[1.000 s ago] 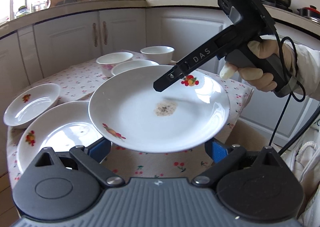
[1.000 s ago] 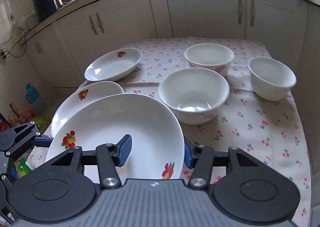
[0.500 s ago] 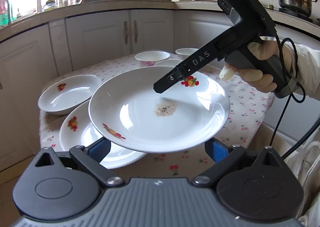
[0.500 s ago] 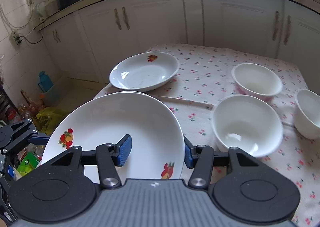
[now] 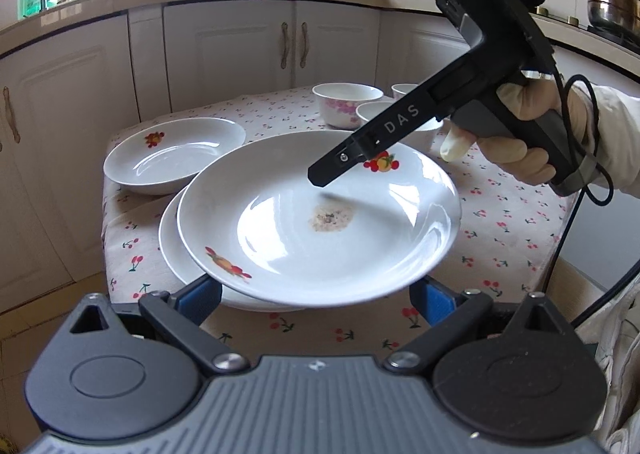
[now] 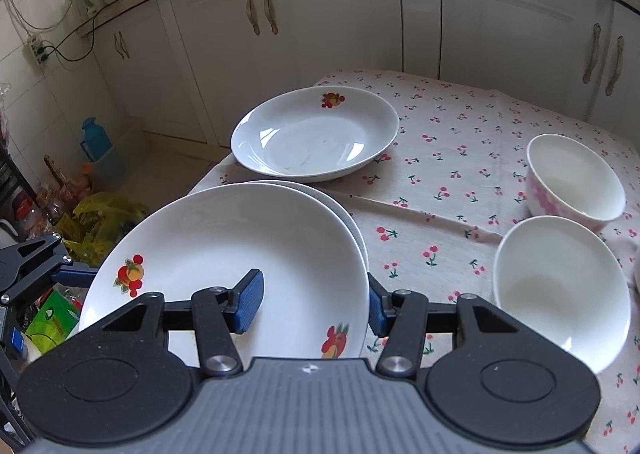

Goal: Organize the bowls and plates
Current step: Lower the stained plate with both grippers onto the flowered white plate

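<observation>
A white fruit-print plate with a brown smear at its centre hangs just above a second, matching plate on the cherry-print cloth. My right gripper is shut on its rim, with one pad on the inner face and the other outside the edge. In the left wrist view its black finger reaches over the far rim. My left gripper has its jaws wide under the near edge. Its pad tips are hidden beneath the plate, so I cannot tell its grip.
A third deep plate sits at the table's far left corner. A pink-flowered bowl and a plain white bowl stand to the right. White cabinets ring the table; bags and a blue bottle lie on the floor to the left.
Both grippers have carried the held plate leftward across the table. It now covers most of the second plate, which earlier lay in the open to its left.
</observation>
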